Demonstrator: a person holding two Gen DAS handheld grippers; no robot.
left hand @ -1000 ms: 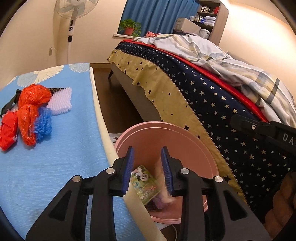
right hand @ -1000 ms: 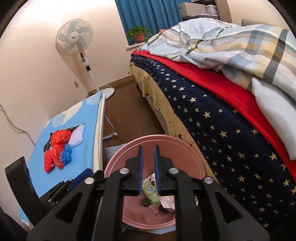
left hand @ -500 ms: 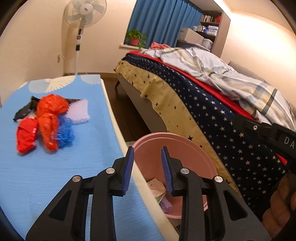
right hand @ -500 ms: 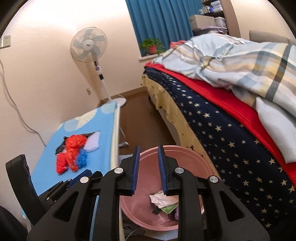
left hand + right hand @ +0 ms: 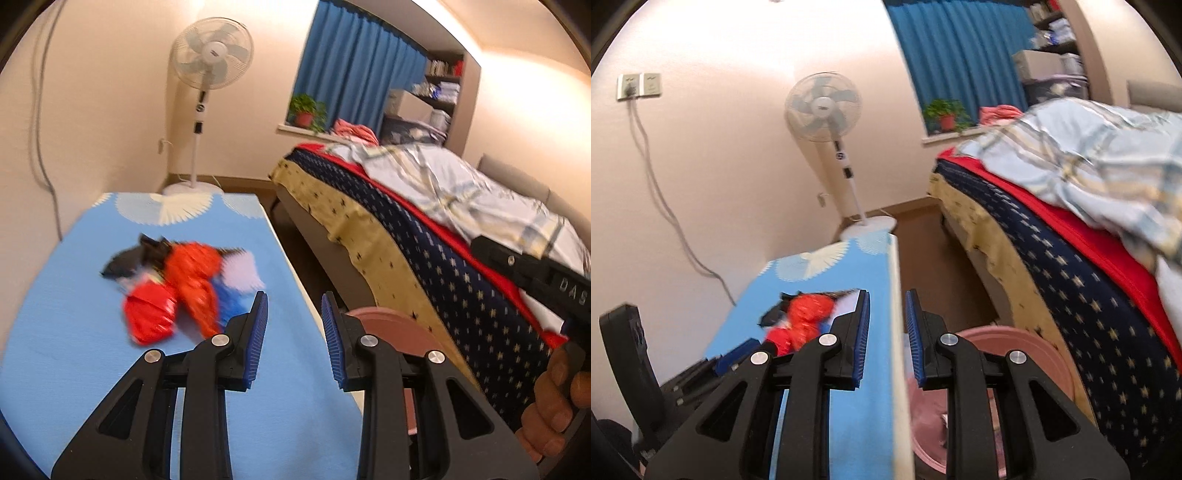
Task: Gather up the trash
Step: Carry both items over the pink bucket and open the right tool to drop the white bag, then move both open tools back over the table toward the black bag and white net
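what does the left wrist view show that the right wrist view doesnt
Only the left wrist view shows the person's hand around the other gripper's handle. Only the right wrist view shows the wall socket with its cable, and scraps inside the pink bin. Both show the pile of wrappers on the blue-covered board, the fan, the bed and empty jaws.

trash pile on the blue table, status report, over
Left gripper and right gripper both open, empty. Trash pile on blue table, untouched. Pink bin beside table. Nothing in the way.
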